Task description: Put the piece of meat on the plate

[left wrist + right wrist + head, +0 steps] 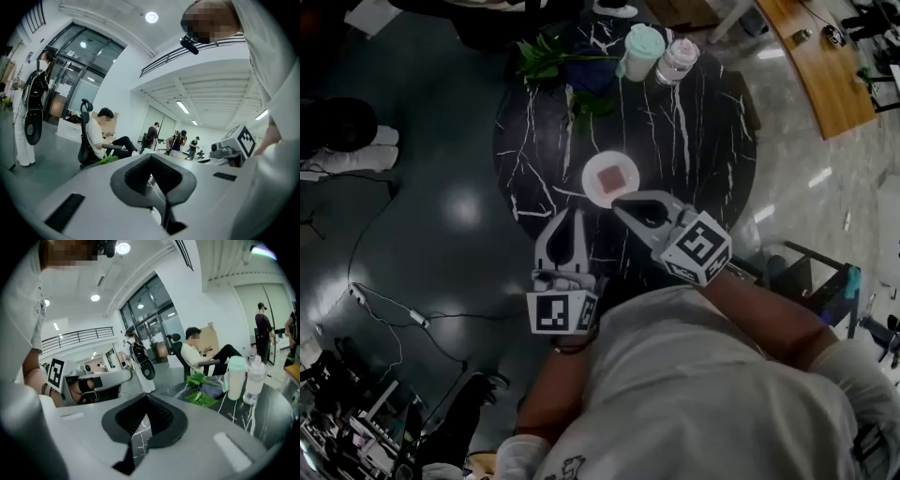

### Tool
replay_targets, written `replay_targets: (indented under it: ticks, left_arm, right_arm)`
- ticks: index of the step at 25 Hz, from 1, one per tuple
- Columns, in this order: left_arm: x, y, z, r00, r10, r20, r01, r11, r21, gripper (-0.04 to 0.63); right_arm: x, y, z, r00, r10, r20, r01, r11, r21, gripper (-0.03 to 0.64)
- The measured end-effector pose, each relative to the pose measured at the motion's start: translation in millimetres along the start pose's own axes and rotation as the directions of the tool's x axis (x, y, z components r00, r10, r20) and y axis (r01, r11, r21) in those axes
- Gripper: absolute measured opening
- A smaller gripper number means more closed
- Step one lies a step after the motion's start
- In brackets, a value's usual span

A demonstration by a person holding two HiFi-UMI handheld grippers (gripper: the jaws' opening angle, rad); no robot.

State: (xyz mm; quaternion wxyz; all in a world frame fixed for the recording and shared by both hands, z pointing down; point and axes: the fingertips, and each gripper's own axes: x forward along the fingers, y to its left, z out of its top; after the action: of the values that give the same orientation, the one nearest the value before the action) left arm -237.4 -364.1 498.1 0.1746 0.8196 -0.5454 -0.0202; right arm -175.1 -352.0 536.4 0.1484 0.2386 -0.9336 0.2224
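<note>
Piece of meat (610, 177), square and reddish-pink, lies flat at the middle of a small round white plate (592, 190); the plate sits near the centre of a round black marble tabletop (703, 131) veined in white. Both tools are held above the near edge of the tabletop, clear of the food. The left hand-held gripper (575, 217), grey with a square-marker cube at its base, points toward the plate with its jaws pressed together and nothing between them; the right hand-held gripper (620, 202) angles in from the right, its jaws likewise closed on nothing; in the head view its tips overlap the plate's near rim. At the far side of the tabletop stand a mint-green lidded cup (642, 49) and a clear plastic bottle (676, 60), just beside each other; a green leafy plant (546, 56) lies to their left. The person holding the tools wears a white shirt (703, 394); another person sits in a black office chair (84, 140) in the background of both gripper views.
</note>
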Motion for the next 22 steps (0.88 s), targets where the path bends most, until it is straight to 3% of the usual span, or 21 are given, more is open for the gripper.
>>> replay_targets:
  ticks: [3,6,11,16,22]
  left_arm:
    - [-18,-24,37,0.998,-0.044,0.043,0.043,0.999,0.028,0.006]
    - [-28,-44,64,0.994,-0.081,0.071,0.078,0.996,0.046,0.006]
    - [-42,-84,99,0.984,-0.151,0.095,0.141,0.985,0.100,0.006]
    - [-58,-116,109,0.975,-0.198,0.095,0.189,0.977,0.100,0.006]
    - [-76,-144,124,0.974,-0.174,0.142,0.160,0.982,0.104,0.006]
  right_arm:
    - [-29,23,41,0.996,0.012,0.089,-0.005,0.997,-0.082,0.002]
    - [-56,32,72,0.987,-0.023,0.157,0.046,0.989,-0.144,0.002]
    - [-91,54,110,0.962,-0.103,0.253,0.138,0.983,-0.123,0.002]
    - [-114,95,115,0.958,-0.054,0.283,0.102,0.982,-0.157,0.002]
    - [-152,108,115,0.945,-0.099,0.312,0.159,0.972,-0.171,0.002]
